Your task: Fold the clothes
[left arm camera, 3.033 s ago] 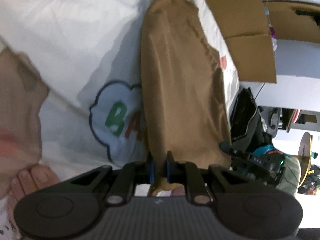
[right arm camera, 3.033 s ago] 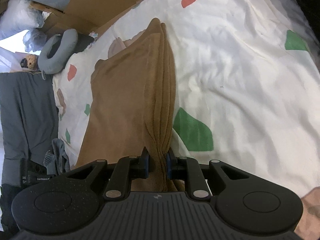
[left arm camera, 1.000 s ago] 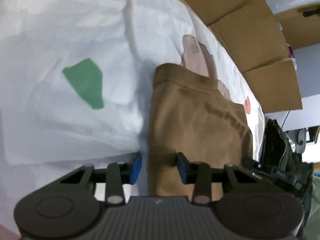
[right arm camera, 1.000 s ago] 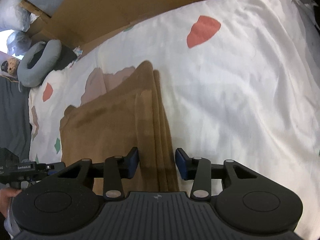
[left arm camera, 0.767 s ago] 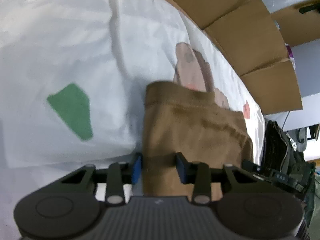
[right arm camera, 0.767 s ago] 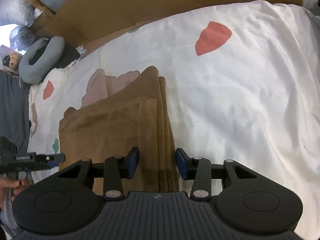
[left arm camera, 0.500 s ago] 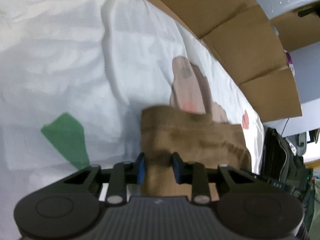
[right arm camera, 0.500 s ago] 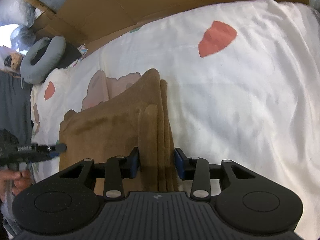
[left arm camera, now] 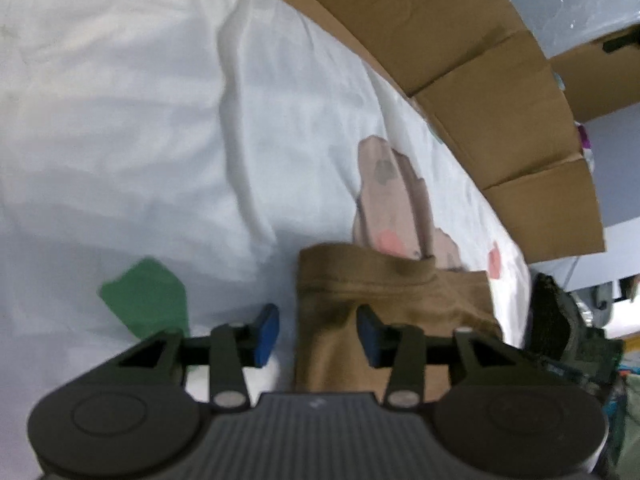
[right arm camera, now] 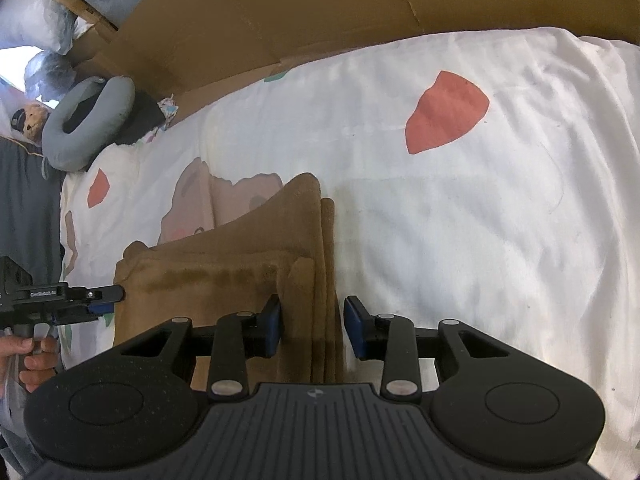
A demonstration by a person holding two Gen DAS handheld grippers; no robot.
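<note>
The brown cloth lies folded into a stack on the white sheet, low and left of centre in the right wrist view, with its layered edges running up the middle of the frame. The right gripper has its blue-padded fingers spread, one on each side of those stacked edges, and whether a pad touches the fabric cannot be told. In the left wrist view the same cloth sits at lower centre, its hemmed edge across the top. The left gripper is also spread wide (the left pad over bare sheet, the right pad over the cloth). That gripper shows again at the left edge of the right wrist view, by the cloth's left edge, with a hand on its handle. Cardboard stands along the top of the frame behind the bed, and a grey neck pillow lies at upper left.
</note>
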